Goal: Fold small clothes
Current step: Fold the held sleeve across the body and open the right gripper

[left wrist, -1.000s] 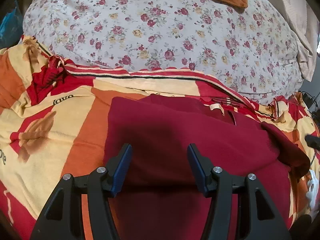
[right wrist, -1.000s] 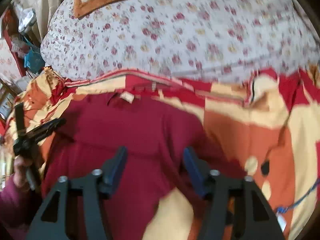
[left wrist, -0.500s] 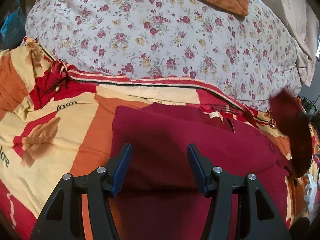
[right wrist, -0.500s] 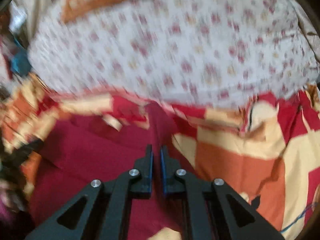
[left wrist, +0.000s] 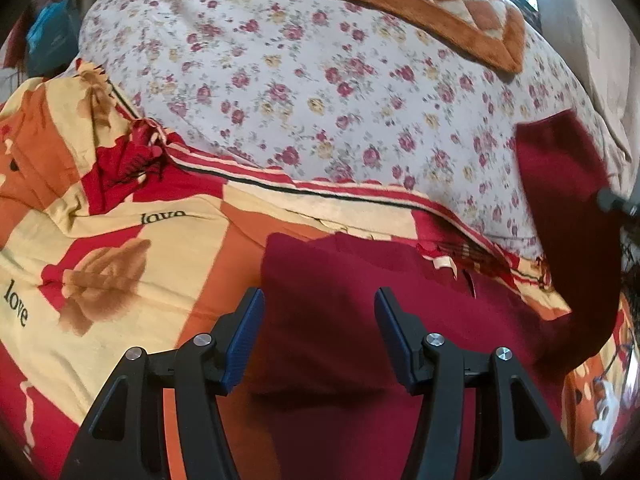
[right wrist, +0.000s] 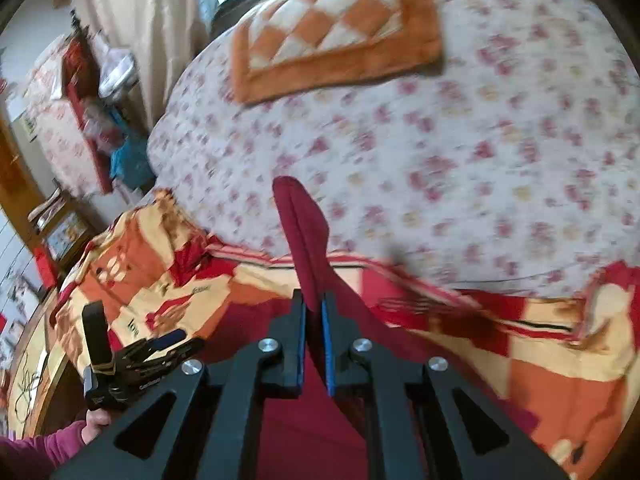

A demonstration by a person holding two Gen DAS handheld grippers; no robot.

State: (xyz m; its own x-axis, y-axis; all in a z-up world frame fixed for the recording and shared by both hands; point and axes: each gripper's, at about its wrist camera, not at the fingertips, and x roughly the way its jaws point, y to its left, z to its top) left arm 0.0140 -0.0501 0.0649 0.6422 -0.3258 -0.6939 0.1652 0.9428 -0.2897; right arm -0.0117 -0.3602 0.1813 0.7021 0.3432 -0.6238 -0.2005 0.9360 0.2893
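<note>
One soft, limp maroon shirt (left wrist: 360, 304): right gripper (right wrist: 313, 344) pinches its sleeve (right wrist: 304, 224) between closed fingers; left gripper (left wrist: 318, 336) hovers open above.

I count one maroon garment (left wrist: 360, 300), one orange-and-yellow patterned blanket (left wrist: 120, 260) beneath it, one floral bedsheet (left wrist: 320, 100) beyond the blanket, one orange checkered mat (left wrist: 432, 4), and my two grippers, left (left wrist: 319, 336) and right (right wrist: 314, 344).
</note>
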